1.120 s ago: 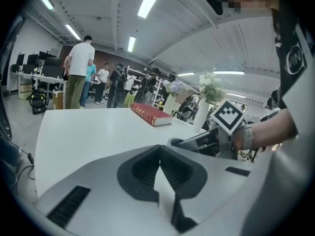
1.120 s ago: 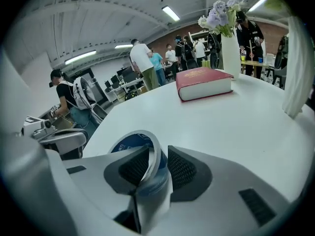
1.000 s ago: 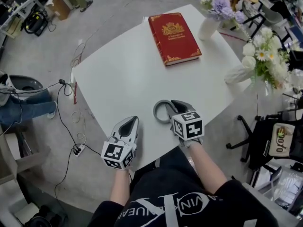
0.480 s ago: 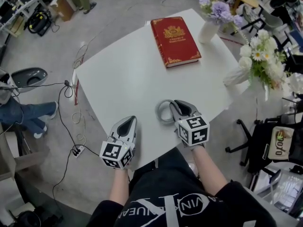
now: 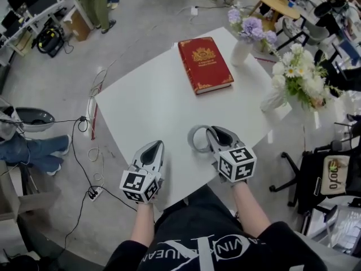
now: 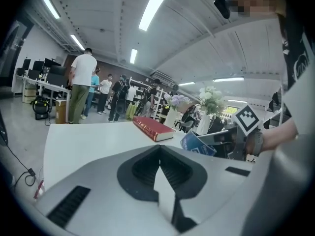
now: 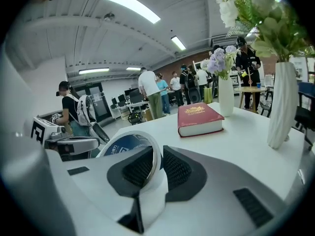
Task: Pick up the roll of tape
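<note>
The right hand-held gripper [image 5: 211, 133], clenched on the white, blue-cored roll of tape [image 5: 190, 140], has raised it off the white tabletop [image 5: 152, 100]; pickup looks done.

Bright, even indoor light from ceiling strip lamps [image 6: 156, 4], visible in both gripper views. The white tabletop [image 5: 152, 95] carries only soft, faint shadows. Wide-angle bending curves straight lines toward the edges in all views, and the gripper views darken at their rounded corners. The right gripper [image 7: 158, 160], close to the lens, reads slightly soft, as does the roll of tape [image 7: 123, 145]
</note>
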The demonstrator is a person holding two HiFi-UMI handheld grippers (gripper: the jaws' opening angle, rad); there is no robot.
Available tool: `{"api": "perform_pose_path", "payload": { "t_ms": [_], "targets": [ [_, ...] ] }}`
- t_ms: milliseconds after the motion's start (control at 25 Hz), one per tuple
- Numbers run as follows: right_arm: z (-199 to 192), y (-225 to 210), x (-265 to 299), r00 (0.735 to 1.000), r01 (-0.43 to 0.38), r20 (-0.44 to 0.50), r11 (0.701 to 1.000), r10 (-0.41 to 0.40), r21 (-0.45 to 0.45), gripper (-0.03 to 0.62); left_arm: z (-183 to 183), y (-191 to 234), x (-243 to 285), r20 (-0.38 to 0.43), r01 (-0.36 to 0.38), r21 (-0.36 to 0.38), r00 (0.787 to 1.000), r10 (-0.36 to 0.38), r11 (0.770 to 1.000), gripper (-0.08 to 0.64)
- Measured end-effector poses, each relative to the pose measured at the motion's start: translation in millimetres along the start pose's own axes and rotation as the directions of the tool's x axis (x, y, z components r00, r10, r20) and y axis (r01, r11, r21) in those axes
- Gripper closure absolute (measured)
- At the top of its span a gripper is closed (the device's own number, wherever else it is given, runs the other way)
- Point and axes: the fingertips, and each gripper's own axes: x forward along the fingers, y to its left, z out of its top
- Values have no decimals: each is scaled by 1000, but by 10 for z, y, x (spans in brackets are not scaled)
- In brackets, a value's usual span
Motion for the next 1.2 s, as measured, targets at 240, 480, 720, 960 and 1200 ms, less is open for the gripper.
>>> {"api": "perform_pose_path", "payload": {
  "t_ms": [240,480,720,960,1200],
  "targets": [
    [184,23,-111,998,2,55,1000,-2,-2,518,190,-14,10,39,7,14,999,-8,1000,557],
    [383,71,-211,994,1,112,1000,0,-6,518,386,-8,-28,76,7,29,997,-10,1000,557],
    [568,141,-291,987,-9,163,1000,13,-24,518,571,13,-60,115,1,39,993,-5,999,557],
    [717,145,-358,979,-15,201,999,22,-37,518,733,13,-62,147,-6,38,989,0,999,557],
    [866,169,-407,971,-21,237,999,32,-49,518,880,40,-57,176,-10,54,984,0,998,557]
  ]
}}
